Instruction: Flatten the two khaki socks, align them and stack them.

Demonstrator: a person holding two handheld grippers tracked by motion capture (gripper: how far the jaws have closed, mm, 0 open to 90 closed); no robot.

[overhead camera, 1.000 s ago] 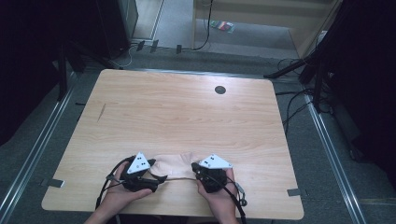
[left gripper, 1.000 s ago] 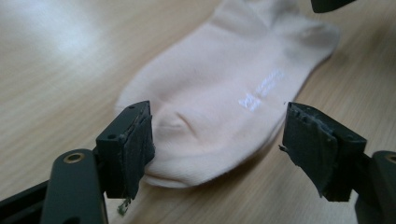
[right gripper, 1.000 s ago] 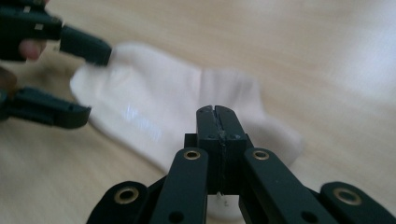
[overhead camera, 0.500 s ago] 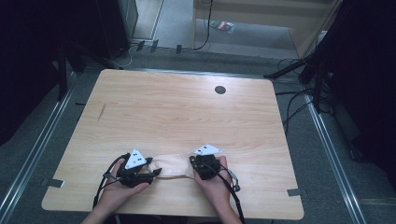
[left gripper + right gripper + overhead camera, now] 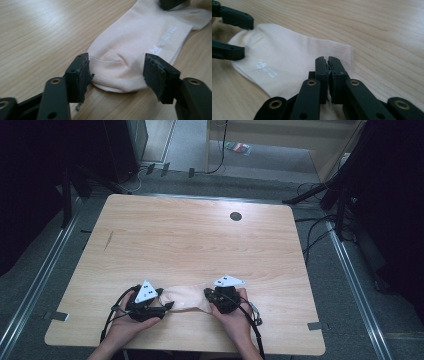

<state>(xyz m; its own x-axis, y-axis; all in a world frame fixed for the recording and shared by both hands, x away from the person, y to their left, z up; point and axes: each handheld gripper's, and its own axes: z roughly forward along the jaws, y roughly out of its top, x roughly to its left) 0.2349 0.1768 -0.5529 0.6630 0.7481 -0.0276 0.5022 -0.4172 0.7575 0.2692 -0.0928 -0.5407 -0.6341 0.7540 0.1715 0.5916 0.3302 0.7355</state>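
A pale cream sock (image 5: 185, 299) lies flat on the wooden table (image 5: 200, 235) near its front edge, between my two grippers. My left gripper (image 5: 167, 306) is open, and its jaws have just been opening. The sock's rounded toe (image 5: 117, 75) sits between them, and the right pad (image 5: 156, 72) stands clear of the cloth. My right gripper (image 5: 207, 295) is shut, its jaws (image 5: 328, 61) together low over the sock (image 5: 287, 57) near the cuff band (image 5: 344, 53). Whether cloth is caught between them I cannot tell. White print (image 5: 161, 45) marks the sock.
A round black grommet (image 5: 235, 216) sits at the table's far side. Cables (image 5: 320, 227) and dark stands (image 5: 345, 205) crowd the floor to the right, and metal rails (image 5: 40, 285) run along both sides. Bare wood stretches beyond the sock.
The right hand has shifted slightly left and away from the front edge. The sock, earlier a thin strip between the grippers, now lies wider and flatter.
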